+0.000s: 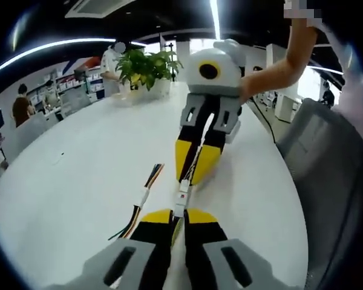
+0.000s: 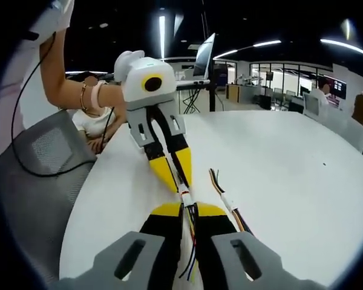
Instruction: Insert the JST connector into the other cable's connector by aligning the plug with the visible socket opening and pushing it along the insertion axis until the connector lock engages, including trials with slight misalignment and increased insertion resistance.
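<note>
As the two tongs are meeting tip to tip above the desk (image 1: 78,181), plug is facing socket.
Left tongs (image 1: 179,219) are clenching one white connector (image 1: 181,199); right tongs (image 2: 187,212) are clenching the mating connector (image 2: 186,197), both long axes lying nearly collinear, touching; a spare cable (image 1: 142,199) is lying beside them.

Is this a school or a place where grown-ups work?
It looks like a big open office or showroom. There's a large white table, a potted plant, people at desks with screens behind, and long ceiling strip lights.

Yellow-tipped black tongs (image 1: 178,216), grey mounts
</note>
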